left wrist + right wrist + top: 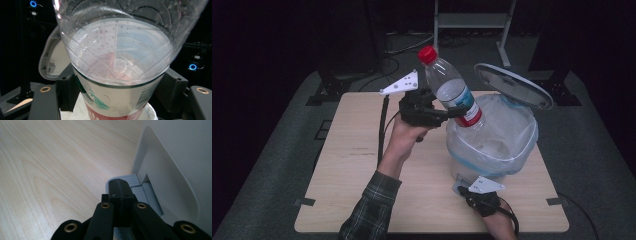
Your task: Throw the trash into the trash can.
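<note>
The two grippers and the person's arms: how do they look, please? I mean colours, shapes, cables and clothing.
Both the left gripper and the right gripper are black, each topped by a pale grey three-cornered plate. Brass-coloured rivets mark the jaw links. A black cable trails from the left gripper. The left forearm wears a dark plaid sleeve.

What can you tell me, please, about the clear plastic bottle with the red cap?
The clear plastic bottle with the red cap looks nearly empty, with droplets inside. It carries a red, white and green label near its base. Capped and tilted, base down, it hangs over the open white bin lined with a clear bag, clamped between the left gripper jaws.
</note>
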Tool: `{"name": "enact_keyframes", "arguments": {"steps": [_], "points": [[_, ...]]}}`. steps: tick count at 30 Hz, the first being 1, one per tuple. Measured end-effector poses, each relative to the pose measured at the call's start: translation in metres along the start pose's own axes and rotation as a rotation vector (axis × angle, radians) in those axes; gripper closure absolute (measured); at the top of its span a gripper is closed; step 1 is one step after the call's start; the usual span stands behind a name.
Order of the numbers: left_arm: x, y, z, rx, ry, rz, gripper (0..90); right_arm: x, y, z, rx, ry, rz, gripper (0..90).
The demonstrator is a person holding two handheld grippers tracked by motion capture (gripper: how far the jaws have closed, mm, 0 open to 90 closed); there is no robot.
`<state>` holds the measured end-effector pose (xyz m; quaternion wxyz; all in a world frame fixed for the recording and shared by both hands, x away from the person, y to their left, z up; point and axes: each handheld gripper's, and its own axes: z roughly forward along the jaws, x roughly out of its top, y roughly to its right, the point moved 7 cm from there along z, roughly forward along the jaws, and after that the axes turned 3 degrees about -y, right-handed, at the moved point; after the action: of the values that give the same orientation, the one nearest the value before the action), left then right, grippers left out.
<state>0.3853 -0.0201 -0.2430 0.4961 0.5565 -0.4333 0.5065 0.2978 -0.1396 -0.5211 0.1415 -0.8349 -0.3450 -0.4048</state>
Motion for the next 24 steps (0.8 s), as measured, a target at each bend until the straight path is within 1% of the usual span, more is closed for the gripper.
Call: {"name": "enact_keyframes", "arguments": {"steps": [8,10,13,24], "points": [[-0.012,0.000,0.013,-0.012,-0.022,-0.010,28.7,0.000,0.000,0.000,0.001,-0.003,0.005,90.0],[-0.013,0.000,0.014,-0.013,-0.023,-0.013,28.7,0.000,0.000,0.000,0.002,-0.004,0.005,90.0],[-0.018,0.000,0.017,-0.015,-0.038,-0.009,28.6,0.000,-0.001,0.000,0.001,-0.005,0.006,90.0],[-0.034,-0.003,0.026,-0.015,-0.063,-0.024,28.1,0.000,0.000,0.000,0.001,-0.006,0.005,90.0]]}}
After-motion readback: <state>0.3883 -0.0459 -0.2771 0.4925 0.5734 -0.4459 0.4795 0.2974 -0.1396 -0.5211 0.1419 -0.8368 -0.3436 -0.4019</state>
